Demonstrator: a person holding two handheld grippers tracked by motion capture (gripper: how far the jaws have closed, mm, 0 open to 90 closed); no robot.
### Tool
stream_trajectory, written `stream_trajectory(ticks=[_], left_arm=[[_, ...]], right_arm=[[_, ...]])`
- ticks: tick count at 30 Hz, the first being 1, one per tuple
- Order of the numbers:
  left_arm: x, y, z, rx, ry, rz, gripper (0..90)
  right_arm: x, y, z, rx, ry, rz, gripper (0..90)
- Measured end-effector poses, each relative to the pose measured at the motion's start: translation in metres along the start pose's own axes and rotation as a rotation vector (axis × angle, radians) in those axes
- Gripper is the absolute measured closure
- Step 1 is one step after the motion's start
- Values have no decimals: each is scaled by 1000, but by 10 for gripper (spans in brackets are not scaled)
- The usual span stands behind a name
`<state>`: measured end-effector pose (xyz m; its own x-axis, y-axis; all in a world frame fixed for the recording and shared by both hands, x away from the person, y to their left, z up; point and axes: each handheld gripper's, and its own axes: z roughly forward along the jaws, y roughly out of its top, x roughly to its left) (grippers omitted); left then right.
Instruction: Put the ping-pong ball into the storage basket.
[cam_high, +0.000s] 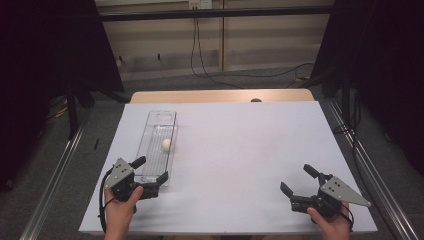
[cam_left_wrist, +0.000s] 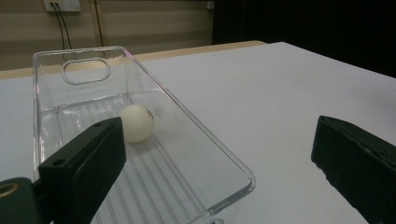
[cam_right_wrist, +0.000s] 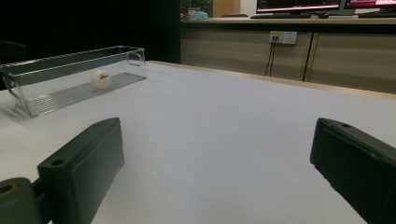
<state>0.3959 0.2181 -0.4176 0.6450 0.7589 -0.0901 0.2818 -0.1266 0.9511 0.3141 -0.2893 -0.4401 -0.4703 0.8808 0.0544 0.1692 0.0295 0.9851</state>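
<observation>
The table (cam_high: 235, 150) is lying under a pale sheet, and a clear bin (cam_high: 150, 155) is standing lengthwise on its left half. A white ball (cam_high: 166, 144) is sitting inside the bin, about midway along its ribbed floor. The left gripper (cam_high: 151, 170) is hovering at the bin's near end with its jaws spread wide, straddling the near wall and gripping nothing. The right gripper (cam_high: 298, 181) is waiting well apart on bare sheet, jaws also wide. I'd judge the work barely started: the ball is untouched, everything left. A small dark mark is showing on the ball, too blurred to read.
</observation>
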Motion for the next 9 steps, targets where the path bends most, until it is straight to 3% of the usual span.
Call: stream_trajectory(ticks=[9], left_arm=[[0,0,0,-7,0,2,33]], right_arm=[[-1,0,0,1,-2,3,24]])
